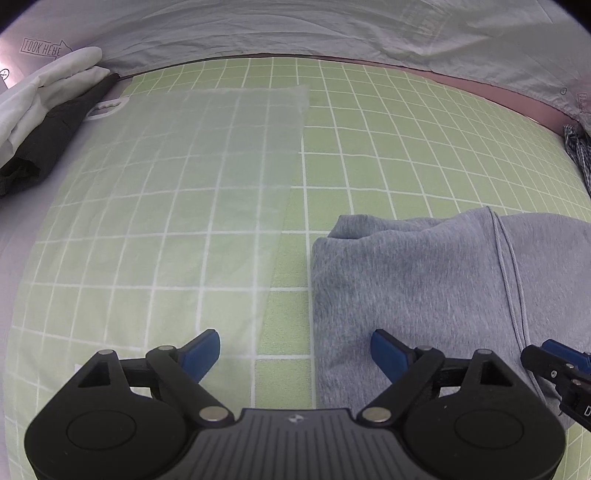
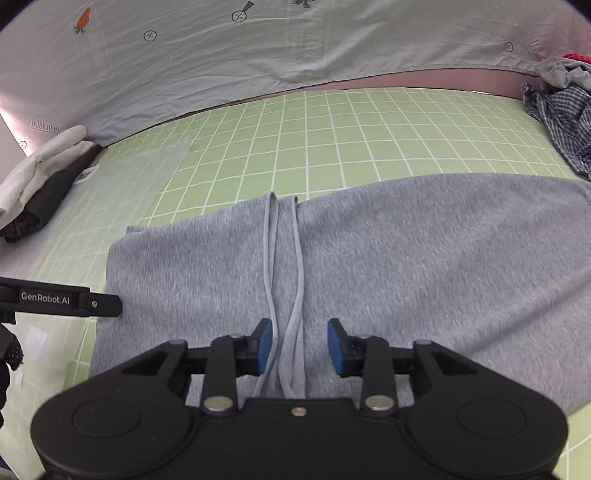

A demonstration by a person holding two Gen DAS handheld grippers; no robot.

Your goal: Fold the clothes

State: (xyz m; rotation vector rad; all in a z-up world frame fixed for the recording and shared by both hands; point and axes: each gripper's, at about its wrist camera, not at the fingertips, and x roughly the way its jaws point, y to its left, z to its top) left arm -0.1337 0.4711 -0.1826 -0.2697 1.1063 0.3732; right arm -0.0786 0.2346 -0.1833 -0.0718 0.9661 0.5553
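Green grid mat [image 2: 369, 122]: grey garment [image 2: 406, 258] under R gripper [image 2: 299, 345].

I see a green sheet with white squares [image 2: 369, 129] spread flat over the bed. Behind it a pale grey cloth [image 2: 258, 55] with a small carrot picture [image 2: 83, 20] and round marks hangs like a wall. A pink strip [image 2: 424, 80] runs between them, and the light is soft.

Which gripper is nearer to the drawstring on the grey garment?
Right. The right gripper straddles the drawstring, whose cords run between its open fingers. The left gripper is open over the grey garment's left edge, off to the side of the cords.
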